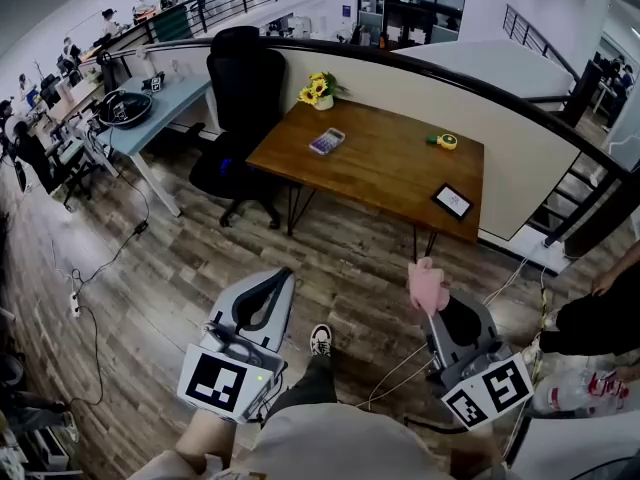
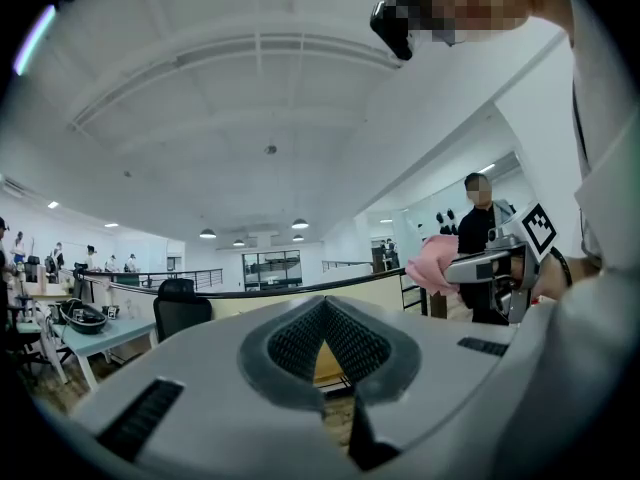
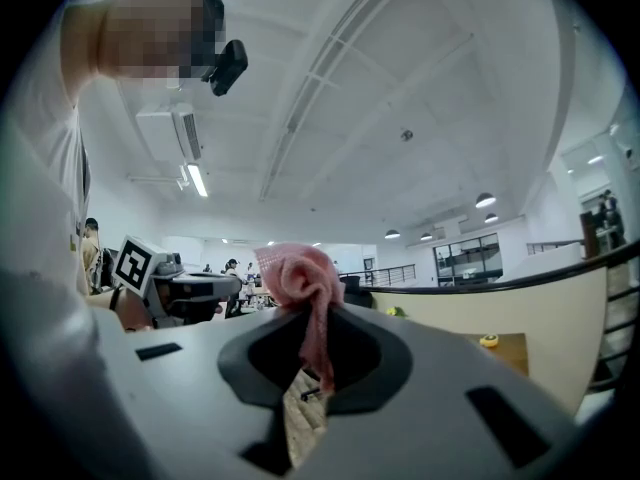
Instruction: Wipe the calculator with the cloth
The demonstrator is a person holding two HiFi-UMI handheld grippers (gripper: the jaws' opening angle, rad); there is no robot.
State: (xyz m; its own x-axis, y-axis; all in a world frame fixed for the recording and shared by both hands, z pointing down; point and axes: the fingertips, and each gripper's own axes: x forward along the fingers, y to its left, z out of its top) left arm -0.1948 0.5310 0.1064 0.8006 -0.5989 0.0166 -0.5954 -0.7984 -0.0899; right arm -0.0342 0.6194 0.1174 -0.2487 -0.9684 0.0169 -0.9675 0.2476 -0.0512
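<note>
The calculator (image 1: 327, 141) lies on the far left part of a wooden table (image 1: 390, 173), well ahead of both grippers. My right gripper (image 1: 434, 306) is held low over the floor, shut on a pink cloth (image 1: 428, 284). In the right gripper view the cloth (image 3: 300, 280) bunches up out of the jaws of that gripper (image 3: 318, 340). My left gripper (image 1: 266, 290) is beside it on the left, shut with nothing in it. In the left gripper view its tips (image 2: 322, 310) meet, and the pink cloth (image 2: 432, 263) shows at the right.
On the table are yellow flowers (image 1: 318, 90), a yellow tape measure (image 1: 445, 141) and a small tablet (image 1: 452, 201). A black office chair (image 1: 243, 108) stands at its left end. A curved half wall with a rail (image 1: 520, 138) runs behind. Cables (image 1: 100, 268) cross the wooden floor.
</note>
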